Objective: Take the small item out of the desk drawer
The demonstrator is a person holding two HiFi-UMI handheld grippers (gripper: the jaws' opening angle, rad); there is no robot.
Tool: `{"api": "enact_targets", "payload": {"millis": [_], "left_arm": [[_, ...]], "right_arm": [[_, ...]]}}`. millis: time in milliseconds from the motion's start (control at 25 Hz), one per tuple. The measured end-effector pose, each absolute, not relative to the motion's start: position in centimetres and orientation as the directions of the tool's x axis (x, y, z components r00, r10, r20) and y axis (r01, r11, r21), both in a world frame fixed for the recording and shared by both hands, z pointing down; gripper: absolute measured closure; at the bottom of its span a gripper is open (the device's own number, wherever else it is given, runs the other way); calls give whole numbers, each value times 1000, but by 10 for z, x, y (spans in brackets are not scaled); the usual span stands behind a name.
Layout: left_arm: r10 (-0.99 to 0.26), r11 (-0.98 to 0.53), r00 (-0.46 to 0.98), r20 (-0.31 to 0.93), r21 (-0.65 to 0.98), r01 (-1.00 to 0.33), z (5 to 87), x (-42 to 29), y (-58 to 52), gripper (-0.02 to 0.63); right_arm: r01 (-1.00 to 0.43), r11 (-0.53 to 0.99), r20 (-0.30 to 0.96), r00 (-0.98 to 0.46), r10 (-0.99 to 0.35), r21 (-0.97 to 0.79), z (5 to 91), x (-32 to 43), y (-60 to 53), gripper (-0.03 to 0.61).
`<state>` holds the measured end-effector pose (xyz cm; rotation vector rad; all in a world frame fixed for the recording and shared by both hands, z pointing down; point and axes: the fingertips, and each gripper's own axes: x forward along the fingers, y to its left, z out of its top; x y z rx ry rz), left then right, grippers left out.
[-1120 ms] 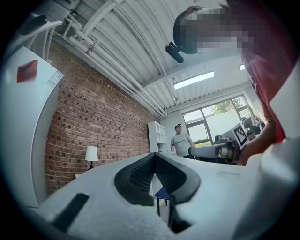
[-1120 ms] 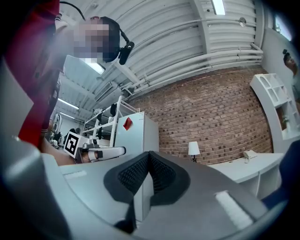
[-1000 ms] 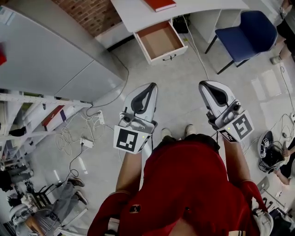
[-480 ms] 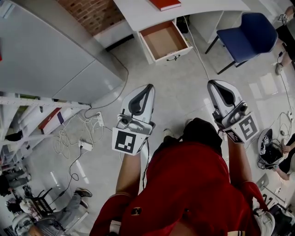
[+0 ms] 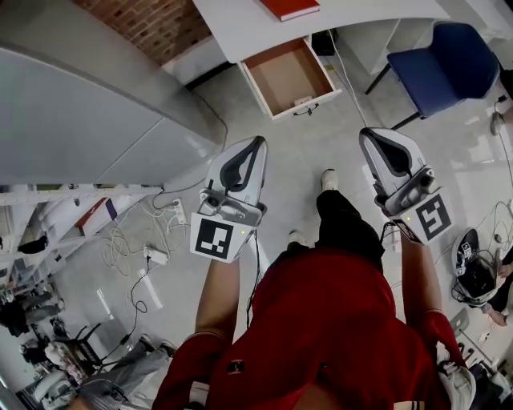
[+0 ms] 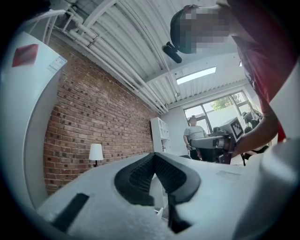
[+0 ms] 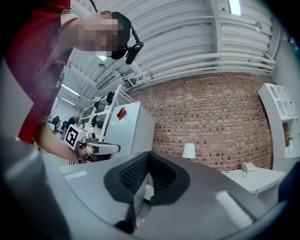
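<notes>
The desk drawer (image 5: 276,99) stands pulled open under the white desk (image 5: 232,28) at the top of the head view. Its brown inside looks bare, and I cannot make out a small item in it. My left gripper (image 5: 258,144) and right gripper (image 5: 370,134) are held side by side at waist height, well short of the drawer and pointing toward it. Both are shut with nothing between the jaws. In the left gripper view the left gripper's (image 6: 154,157) black pads meet. The right gripper's (image 7: 149,157) pads meet in its own view too.
A red book (image 5: 290,7) lies on the desk. A blue chair (image 5: 445,60) stands to the right of the drawer. A big grey cabinet (image 5: 80,112) fills the left. Cables and a power strip (image 5: 156,256) lie on the floor at the left. The person's leg (image 5: 341,220) is stepping forward.
The person has stepped forward with one leg, and the view has shifted slightly toward the desk. Both grippers stay shut and level.
</notes>
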<state>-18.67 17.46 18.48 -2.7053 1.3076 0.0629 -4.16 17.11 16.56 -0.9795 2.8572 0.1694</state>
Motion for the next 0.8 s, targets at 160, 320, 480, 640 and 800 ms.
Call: {"api": "enact_targets", "payload": {"millis": [160,320,480,640,800], "left_arm": [[-782,-612,619,-72,-97,-785,190,-164,117,607],[-789,-606,612,-58,-96,-790,198,-144,62,607],[-793,-603,609,-25,-109,-790,212,-124,13,607],[-804,-592,594,21,-115,-798,230,-114,-28,607],[-811,-585,584,48,-126,-801,243,-106,-58,607]], "right_arm": [[-618,781,-129,-784,-607,84,173,-22,113,568],[-591,804,-128,-803,-582,57,185,-7,56,568],[-555,831,-111,-829,-549,41,197,4,8,568],[-525,851,-102,-848,-521,20,207,12,-32,568],[-495,869,-83,-866,-493,7,218,23,-63,568]]}}
